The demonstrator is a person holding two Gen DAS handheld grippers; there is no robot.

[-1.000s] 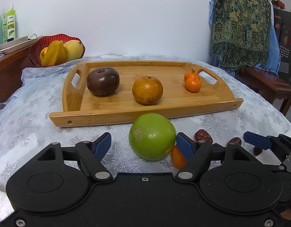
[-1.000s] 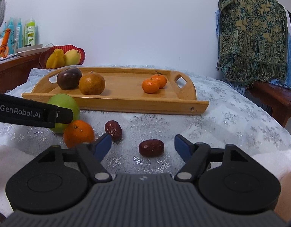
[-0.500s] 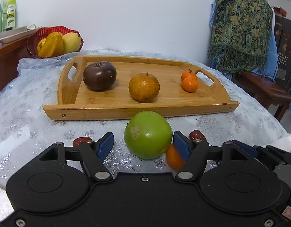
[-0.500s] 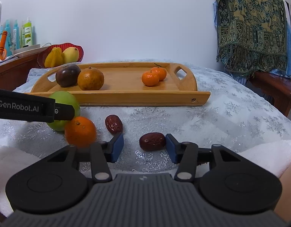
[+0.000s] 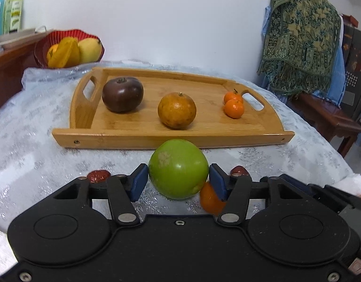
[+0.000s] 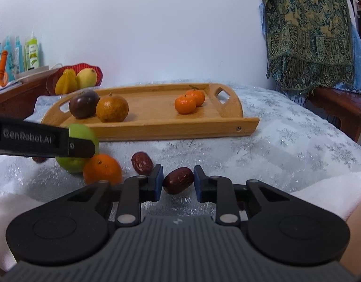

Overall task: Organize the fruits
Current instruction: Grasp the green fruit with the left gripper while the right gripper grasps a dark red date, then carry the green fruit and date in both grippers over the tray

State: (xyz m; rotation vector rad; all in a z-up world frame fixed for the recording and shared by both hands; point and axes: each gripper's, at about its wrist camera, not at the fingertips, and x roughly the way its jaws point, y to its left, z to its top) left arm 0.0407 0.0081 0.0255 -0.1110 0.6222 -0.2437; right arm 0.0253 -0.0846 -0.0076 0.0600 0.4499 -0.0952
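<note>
A wooden tray (image 5: 114, 136) holds a dark purple fruit (image 5: 122, 94), a brownish orange (image 5: 177, 110) and two small tangerines (image 5: 233, 104). My left gripper (image 5: 178, 182) has closed on the green fruit (image 5: 178, 168) on the tablecloth, both pads touching it. An orange (image 5: 209, 201) lies against the green fruit. My right gripper (image 6: 177, 183) has its jaws nearly closed around a red date (image 6: 178, 179), with small gaps at the pads. A second date (image 6: 141, 163) lies just left of it. A third date (image 5: 98, 176) shows in the left wrist view.
A red bowl (image 5: 43, 47) with yellow fruit stands on a wooden sideboard at the back left, with bottles (image 6: 31, 55) behind. A patterned cloth (image 5: 300, 37) hangs over furniture at the right. A wooden bench (image 5: 331, 119) stands beyond the table's right edge.
Both grippers moved forward and closed. The left jaws came in onto the green fruit. The right jaws narrowed around the red date.
</note>
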